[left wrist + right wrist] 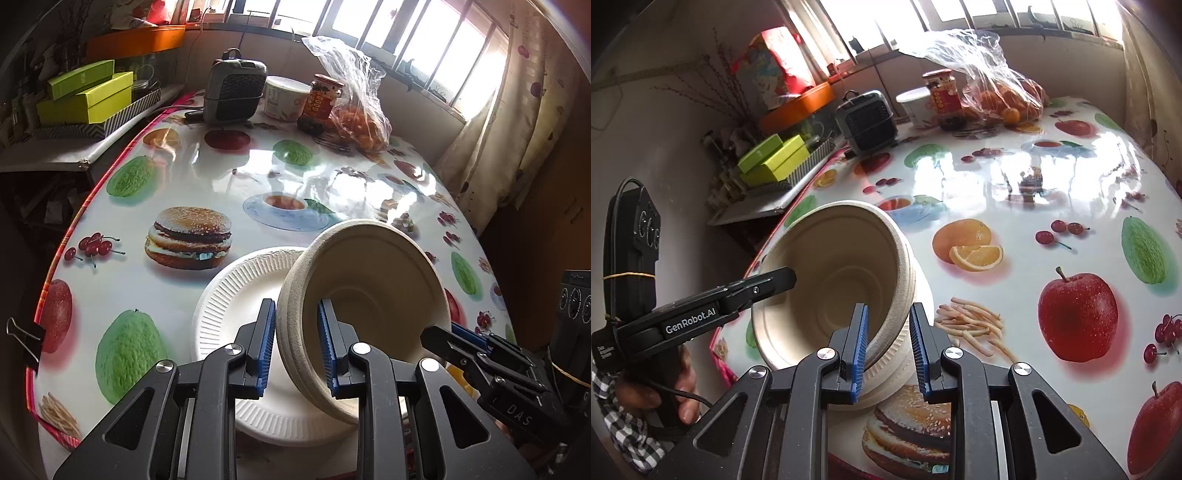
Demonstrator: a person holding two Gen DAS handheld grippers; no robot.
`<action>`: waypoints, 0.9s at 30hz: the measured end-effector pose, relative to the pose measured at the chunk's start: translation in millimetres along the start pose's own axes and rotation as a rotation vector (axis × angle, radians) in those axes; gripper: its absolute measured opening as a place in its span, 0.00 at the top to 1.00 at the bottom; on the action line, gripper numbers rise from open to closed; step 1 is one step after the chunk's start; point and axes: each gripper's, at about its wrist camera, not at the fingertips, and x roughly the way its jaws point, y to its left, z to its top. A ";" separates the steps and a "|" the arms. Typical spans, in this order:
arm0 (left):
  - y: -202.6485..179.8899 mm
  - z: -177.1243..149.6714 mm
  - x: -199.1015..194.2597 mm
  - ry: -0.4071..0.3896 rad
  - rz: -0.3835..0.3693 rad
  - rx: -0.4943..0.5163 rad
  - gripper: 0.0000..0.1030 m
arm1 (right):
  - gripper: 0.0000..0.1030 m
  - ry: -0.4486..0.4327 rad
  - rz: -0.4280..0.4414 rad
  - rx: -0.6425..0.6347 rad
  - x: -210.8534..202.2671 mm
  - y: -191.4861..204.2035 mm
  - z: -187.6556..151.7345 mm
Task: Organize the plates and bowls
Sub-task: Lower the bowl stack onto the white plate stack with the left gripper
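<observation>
Left gripper [296, 345] sat nearest the lens, blue-padded fingers [266, 343] straddling the near rim of a beige pulp bowl [364, 295]: one pad outside the wall, one inside. A sliver of gap showed on the outer side, so grasp looked loose or just closing; can't tell if the pads actually bit. Bowl looked like a nested stack, going by the layered rim bands. It was tilted steeply, mouth toward the camera, lower edge resting on a white ribbed paper plate [236, 314] lying flat on the table.

Right gripper [888, 345] straddled the opposite rim of the same bowl [834, 273], one pad inside, one outside. Pads looked close to the wall but contact wasn't clear, so can't tell there either. In the right wrist view the plate [886, 369] showed only as a ribbed edge under the bowl. In the left wrist view the right gripper [448, 334] reached in from the right edge, tip at the bowl rim.

Table [221, 177] carried a glossy food-print oilcloth: burger, apples, cherries, fries, oranges.

Far end of the table: a small grey fan heater [234, 92], a white tub [286, 98], a red-label jar [321, 103], and a clear plastic bag of oranges [360, 122], all bunched together. Left of the table, lime-green boxes [86, 96] stacked on a side shelf. Barred window behind, strong backlight.
</observation>
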 end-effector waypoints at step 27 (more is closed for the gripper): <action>34.9 -4.1 11.0 0.028 0.020 -0.068 0.76 | 0.78 0.050 0.008 -0.027 30.6 18.9 8.0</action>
